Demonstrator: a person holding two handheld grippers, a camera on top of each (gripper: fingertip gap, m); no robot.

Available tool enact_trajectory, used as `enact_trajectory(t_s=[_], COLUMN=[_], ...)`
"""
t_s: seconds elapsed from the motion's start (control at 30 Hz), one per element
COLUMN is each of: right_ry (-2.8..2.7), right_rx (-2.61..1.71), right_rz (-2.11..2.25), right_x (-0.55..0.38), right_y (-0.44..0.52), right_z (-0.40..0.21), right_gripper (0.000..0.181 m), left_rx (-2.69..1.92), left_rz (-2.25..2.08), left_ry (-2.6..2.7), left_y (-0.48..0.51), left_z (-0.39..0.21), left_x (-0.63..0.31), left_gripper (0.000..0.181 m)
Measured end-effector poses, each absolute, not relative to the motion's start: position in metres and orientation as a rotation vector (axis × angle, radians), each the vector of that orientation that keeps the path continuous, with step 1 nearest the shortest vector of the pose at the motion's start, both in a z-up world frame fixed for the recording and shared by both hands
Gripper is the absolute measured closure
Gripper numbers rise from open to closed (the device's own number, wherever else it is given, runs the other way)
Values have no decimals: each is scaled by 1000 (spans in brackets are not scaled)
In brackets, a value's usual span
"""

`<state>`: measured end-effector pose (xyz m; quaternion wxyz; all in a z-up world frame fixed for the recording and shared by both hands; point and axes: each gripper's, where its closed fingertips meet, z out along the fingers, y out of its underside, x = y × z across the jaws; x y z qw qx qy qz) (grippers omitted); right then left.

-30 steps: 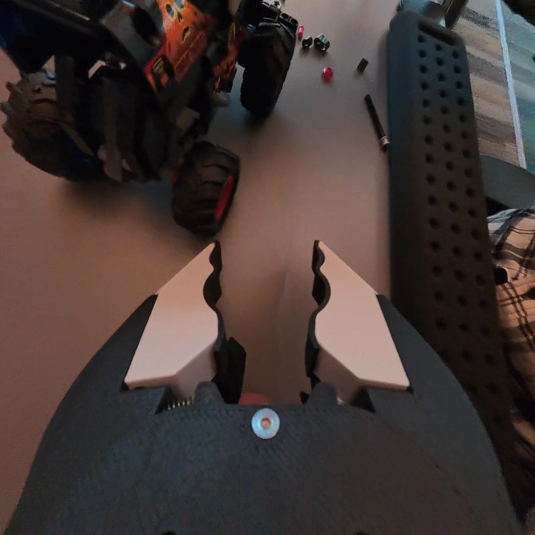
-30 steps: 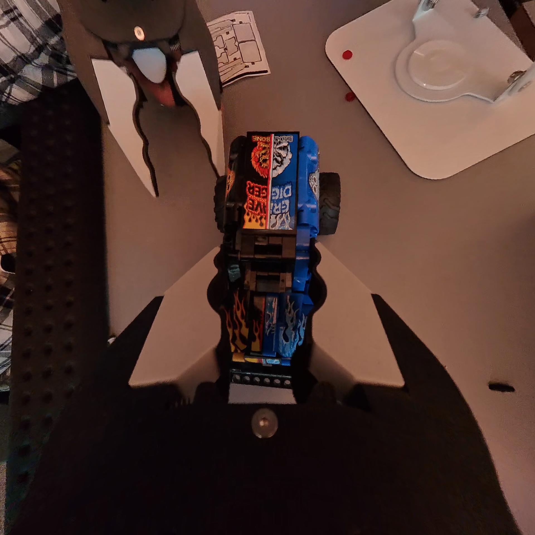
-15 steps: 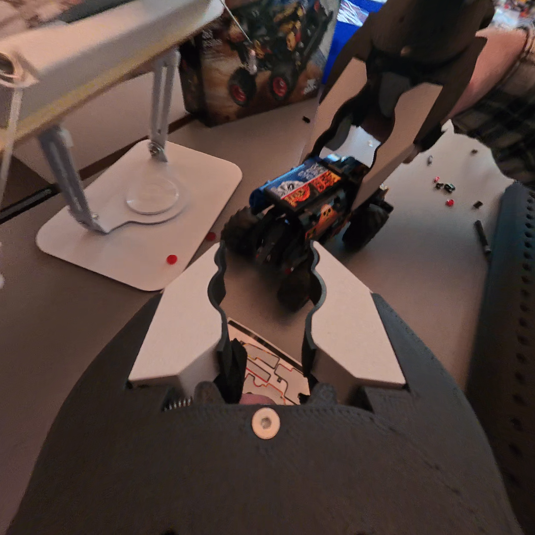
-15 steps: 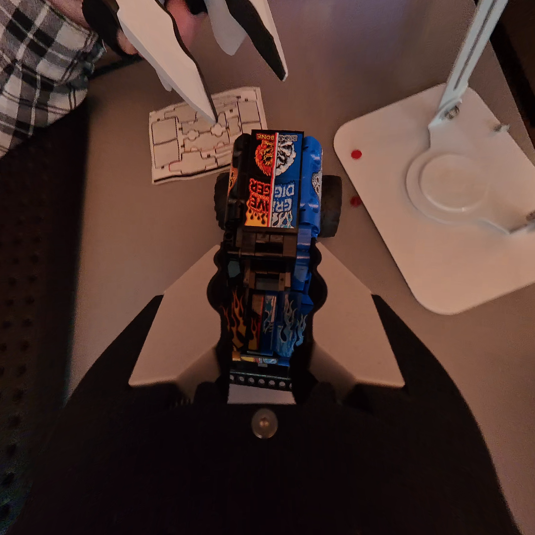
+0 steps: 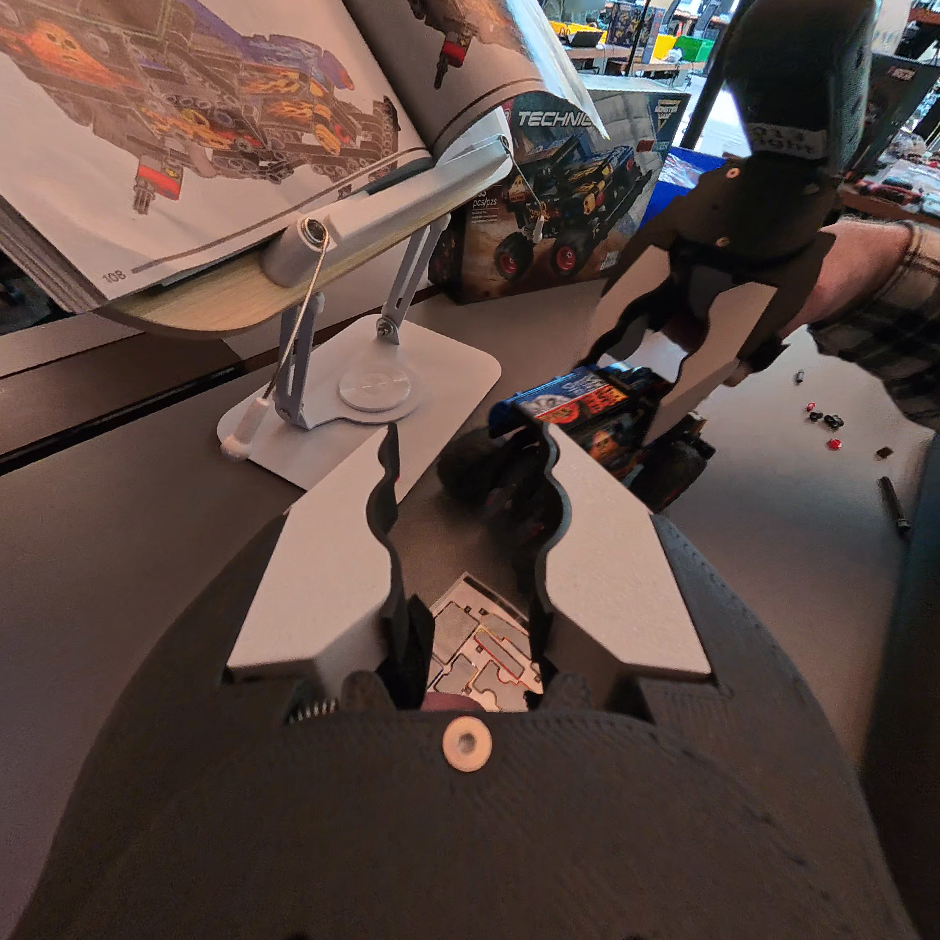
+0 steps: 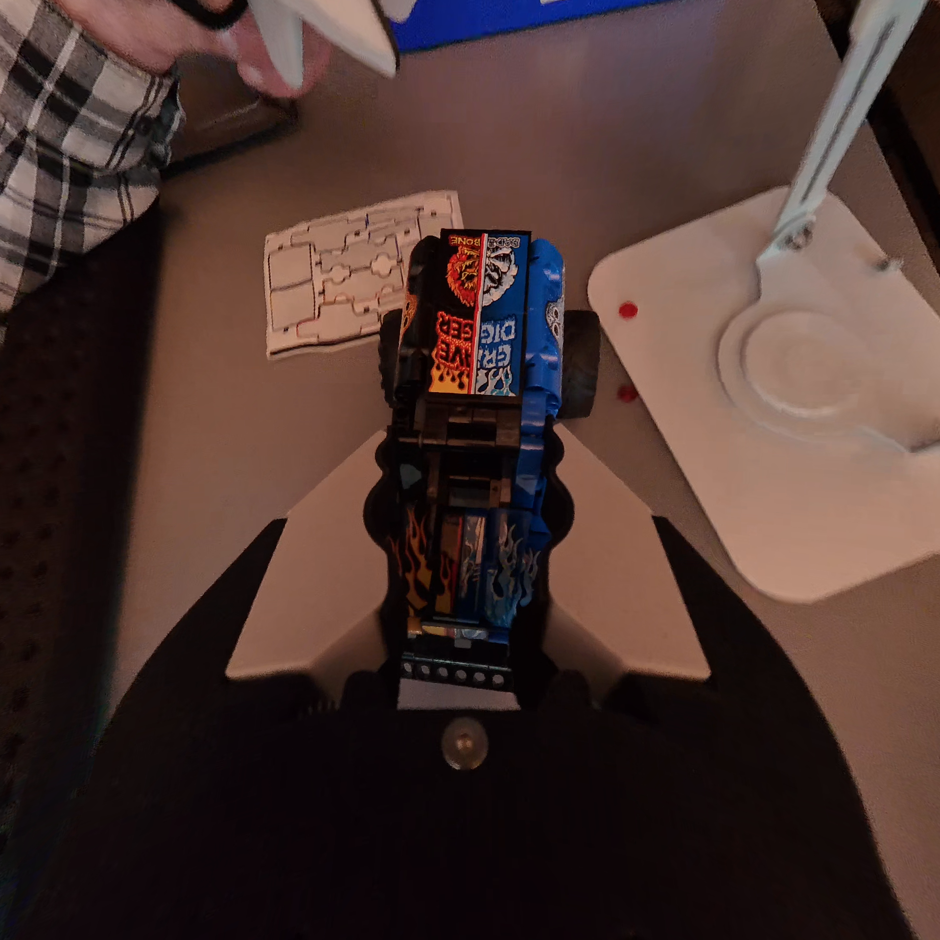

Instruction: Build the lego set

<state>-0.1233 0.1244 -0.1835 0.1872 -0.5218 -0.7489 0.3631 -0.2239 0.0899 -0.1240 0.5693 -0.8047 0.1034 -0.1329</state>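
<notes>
The Lego monster truck (image 6: 478,315), blue on one side and black with orange flames on the other, stands on its wheels on the grey table. My right gripper (image 6: 469,437) is shut on its body from above, with the pads pressed on both sides. The left wrist view shows the same grasp (image 5: 618,399) on the truck (image 5: 585,402). My left gripper (image 5: 469,432) is open and empty, held above the table just in front of the truck. Its white fingers (image 6: 330,30) show at the top of the right wrist view. A sticker sheet (image 6: 335,280) lies beside the truck, under my left gripper (image 5: 478,646).
A white book stand (image 5: 407,366) holds the open instruction booklet (image 5: 178,127); its base (image 6: 763,458) lies right of the truck. The set's box (image 5: 559,203) stands behind. A black studded mat (image 6: 61,458), loose small parts (image 5: 824,419), a black axle (image 5: 892,503) and a red pin (image 6: 628,309) lie around. The gap from one gripper's tips to the other's is roughly 12 cm.
My left gripper has lifted and swung from looking down at the table to looking across at the stand and truck, its jaws narrowing a little on nothing. My right gripper kept its hold on the truck.
</notes>
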Motion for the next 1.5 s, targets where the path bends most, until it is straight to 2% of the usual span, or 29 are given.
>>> enact_trajectory(t_s=[0.3,0.4,0.53,0.77,1.03,1.37,1.47,1.5], right_ry=[-2088,-2125,-2162,-2194,-2114,-2157,-2182,-2171], right_rx=[-1520,-1478,-1417,-1388,-1366,-1274,-1290,-1305], right_rz=[1006,986,1068,1098,1141,1113,1166,1177], right_x=[-36,-45,-59,-54,-84,-195,-199,-195], right_y=[150,146,133,129,115,61,46,47], right_z=[-183,-183,-181,-181,-181,-181,-176,-173], right_gripper=[126,126,127,127,126,125,95,95], left_rx=[-1964,-1909,-1945,-2039,-2083,-2342,-2345,-2333], left_rz=[-291,-388,-352,-266,-292,-209,-124,-124], left_ry=[390,527,710,859,853,636,570,554], left_y=[96,99,111,134,117,52,42,39], left_z=[-143,-140,-159,-193,-196,-201,-197,-195], left_x=[-193,-153,-107,-79,-110,-227,-246,-247], left_gripper=[121,108,80,91,95,95,80,79])
